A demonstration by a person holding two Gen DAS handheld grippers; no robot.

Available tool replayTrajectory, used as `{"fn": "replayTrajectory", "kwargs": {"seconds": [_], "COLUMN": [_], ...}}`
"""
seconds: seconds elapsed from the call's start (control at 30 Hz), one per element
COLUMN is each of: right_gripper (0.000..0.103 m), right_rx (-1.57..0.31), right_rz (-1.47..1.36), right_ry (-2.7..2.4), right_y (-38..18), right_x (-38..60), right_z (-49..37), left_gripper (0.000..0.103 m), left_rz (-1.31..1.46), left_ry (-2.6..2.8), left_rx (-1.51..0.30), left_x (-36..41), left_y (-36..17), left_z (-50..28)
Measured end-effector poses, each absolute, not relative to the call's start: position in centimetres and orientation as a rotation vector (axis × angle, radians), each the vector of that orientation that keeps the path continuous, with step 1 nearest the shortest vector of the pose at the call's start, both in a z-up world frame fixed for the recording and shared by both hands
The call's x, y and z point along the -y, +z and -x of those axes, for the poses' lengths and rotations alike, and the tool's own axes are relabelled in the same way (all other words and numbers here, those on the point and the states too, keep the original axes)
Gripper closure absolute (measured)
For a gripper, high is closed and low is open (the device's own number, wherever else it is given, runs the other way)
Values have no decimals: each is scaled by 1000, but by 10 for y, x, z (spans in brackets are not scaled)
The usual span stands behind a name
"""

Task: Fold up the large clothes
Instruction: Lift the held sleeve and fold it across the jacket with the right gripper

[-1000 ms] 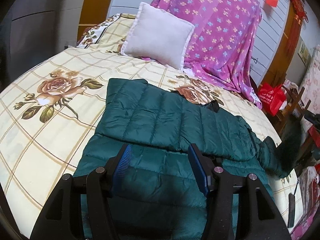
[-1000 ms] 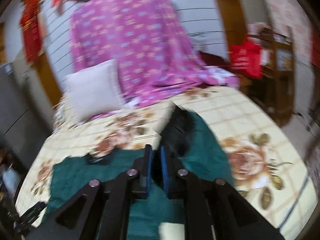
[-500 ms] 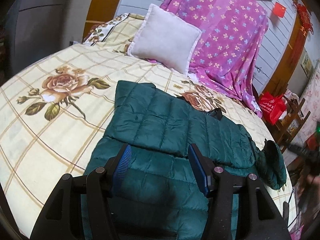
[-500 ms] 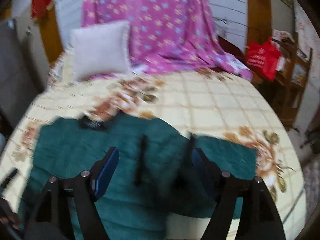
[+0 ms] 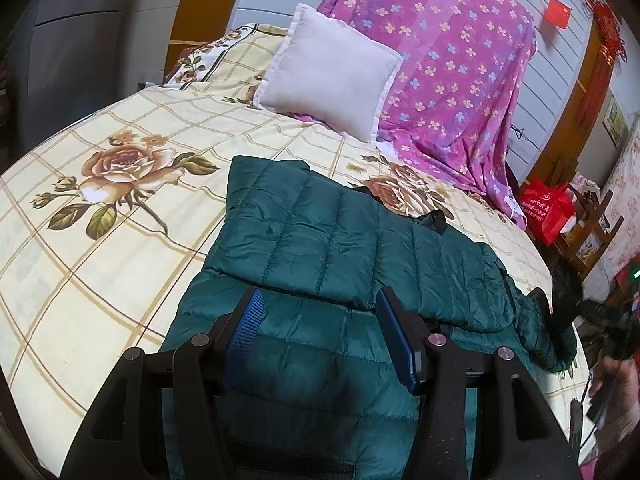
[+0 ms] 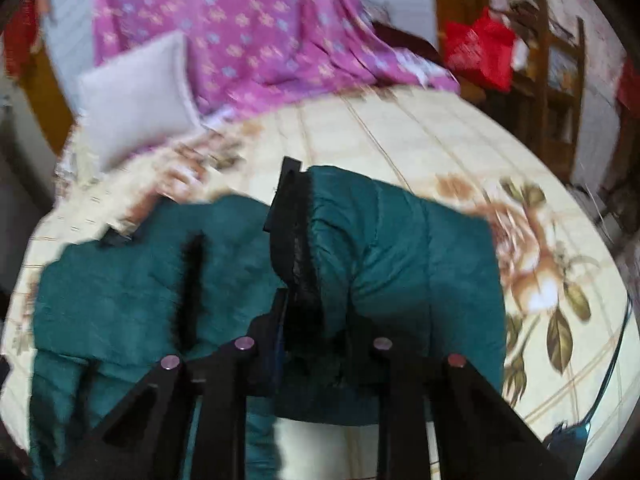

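A dark green quilted down jacket [image 5: 320,264] lies on the bed, one sleeve folded across its body. It also shows in the right wrist view [image 6: 400,248], where a bunched part with a black fur-trimmed edge [image 6: 296,248] rises between my right fingers. My left gripper [image 5: 320,320] is open and empty, hovering just above the jacket's lower body. My right gripper [image 6: 308,332] is over the jacket's right side with fabric between its fingers; blur and cloth hide the pads, so I cannot tell whether it is closed on it.
The bed has a cream floral sheet [image 5: 100,208]. A white pillow [image 5: 328,72] and a purple flowered cloth [image 5: 452,60] sit at the head. A red bag [image 5: 546,208] and wooden shelves [image 6: 560,80] stand beside the bed on the right.
My right gripper was shut, opened wide half a second ago, and now has bunched jacket fabric between its fingers. My left gripper stayed open and drifted slightly over the jacket.
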State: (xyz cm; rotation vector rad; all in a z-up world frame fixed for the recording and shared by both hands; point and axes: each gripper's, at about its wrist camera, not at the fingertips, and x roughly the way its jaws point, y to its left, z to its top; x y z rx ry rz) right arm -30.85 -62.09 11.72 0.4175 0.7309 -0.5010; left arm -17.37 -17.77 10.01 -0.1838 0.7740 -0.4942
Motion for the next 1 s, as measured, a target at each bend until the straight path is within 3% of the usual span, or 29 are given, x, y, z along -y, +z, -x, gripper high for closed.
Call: {"fn": "replayTrajectory", "kwargs": {"seconds": [0.33, 0.9, 0.97, 1.0], "right_gripper": [81, 80, 69, 57], "right_rx": [-658, -822, -907, -952], "right_rz": [-439, -480, -507, -528], "right_ry": [-188, 155, 190, 188], "right_y": [174, 106, 81, 68], "right_x": [532, 389, 380, 377], "right_z": [243, 106, 92, 87], "left_gripper": [63, 63, 63, 63], "left_rz": [174, 232, 235, 239], "left_ry": [-480, -428, -428, -430], "left_rx": [-766, -794, -797, -800], "left_x": [175, 156, 156, 155], "left_y": [104, 100, 99, 98], "left_z": [174, 154, 153, 152]}}
